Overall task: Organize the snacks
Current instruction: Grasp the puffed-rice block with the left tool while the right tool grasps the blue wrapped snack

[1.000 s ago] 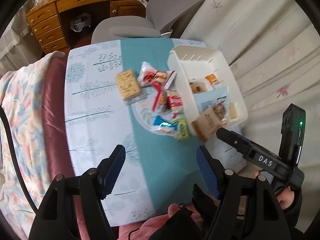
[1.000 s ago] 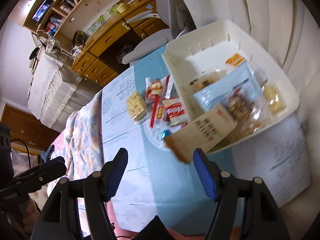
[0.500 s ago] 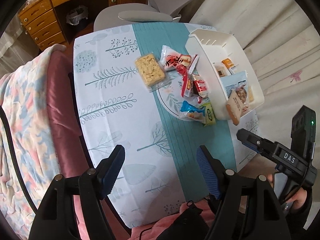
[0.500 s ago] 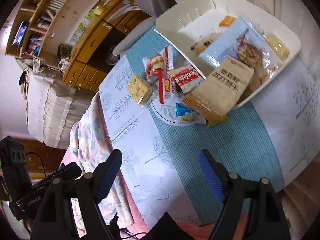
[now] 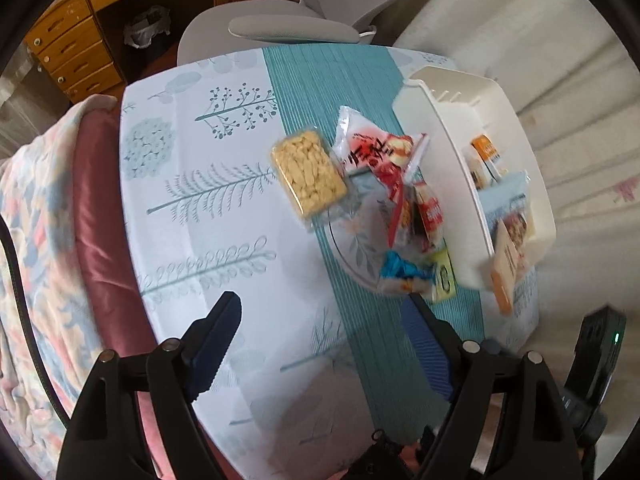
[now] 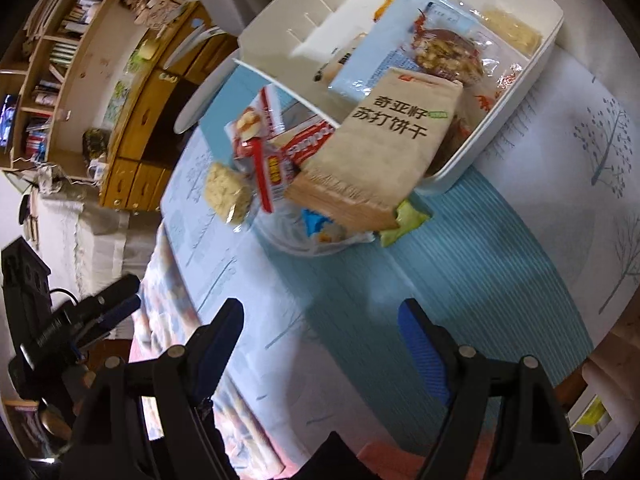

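Loose snacks lie in a cluster on the teal runner: a clear pack of yellow crackers (image 5: pixel 308 172), a red-and-white packet (image 5: pixel 376 152), a red cookie packet (image 5: pixel 430 216), a blue packet (image 5: pixel 400 272) and a green one (image 5: pixel 444 280). Beside them a white basket (image 5: pixel 448 184) holds several packets. A brown cracker packet (image 6: pixel 384 148) hangs over the basket's near rim (image 6: pixel 520 92). My left gripper (image 5: pixel 320 308) hovers above the tablecloth short of the cluster; its jaws are opening with nothing between them. My right gripper (image 6: pixel 320 312) is open and empty above the runner.
The table carries a white leaf-print cloth (image 5: pixel 192 208). A grey office chair (image 5: pixel 280 32) and a wooden desk with drawers (image 5: pixel 72 48) stand beyond it. A flowered blanket (image 5: pixel 36 240) lies along the left edge, and pale curtains (image 5: pixel 540 60) hang behind the basket.
Both grippers dropped closer to the table and their jaws widened. The brown packet, blurred just ahead of the right gripper a second ago, now rests over the basket's rim. The right view rolled.
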